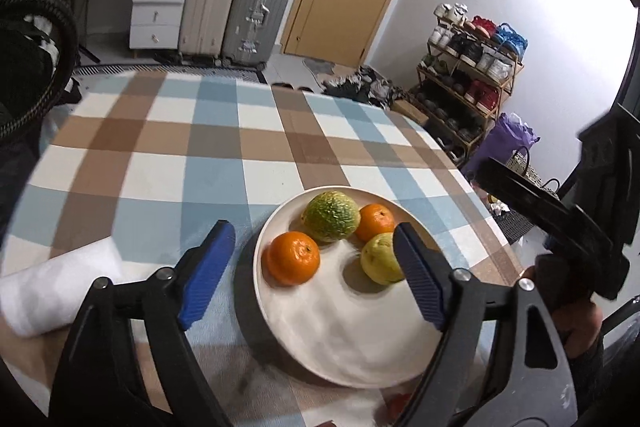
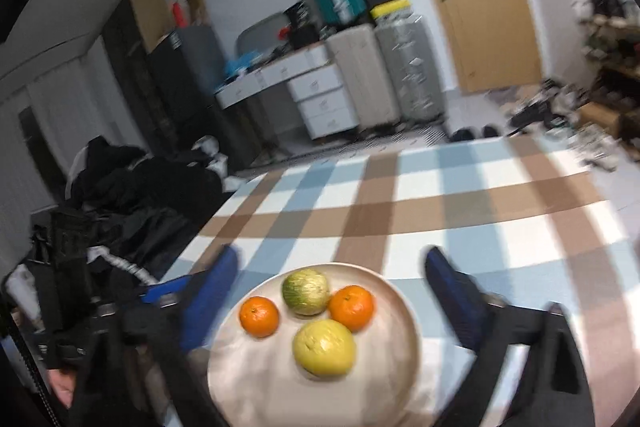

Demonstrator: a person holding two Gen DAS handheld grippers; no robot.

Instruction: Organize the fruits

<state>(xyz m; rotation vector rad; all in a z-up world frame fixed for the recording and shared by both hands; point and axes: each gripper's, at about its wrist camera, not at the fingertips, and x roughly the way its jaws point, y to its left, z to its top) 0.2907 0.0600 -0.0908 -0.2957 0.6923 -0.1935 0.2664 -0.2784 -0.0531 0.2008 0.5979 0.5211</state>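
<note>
A cream plate [image 1: 340, 339] [image 2: 256, 383] rests on the checked tablecloth and carries two oranges [image 1: 294, 258] [image 1: 375, 222], a green bumpy fruit [image 1: 330, 215] and a yellow fruit [image 1: 379, 259]. The right wrist view, which is blurred, shows the same oranges [image 2: 259, 316] [image 2: 352, 307], green fruit [image 2: 306, 291] and yellow fruit [image 2: 324, 347]. My left gripper [image 1: 314, 239] hangs open just above the plate's near side, its blue fingers [image 1: 208, 271] straddling the left orange. My right gripper [image 2: 332, 263] is open too, spread wide over the plate, holding nothing.
A white folded cloth [image 1: 56, 287] lies on the table at the left. The right gripper's body and a hand [image 1: 576, 311] are at the right edge. Suitcases [image 1: 256, 11], drawers, a door and a shoe rack [image 1: 468, 75] stand beyond the table. Dark clothes [image 2: 132, 187] are piled left.
</note>
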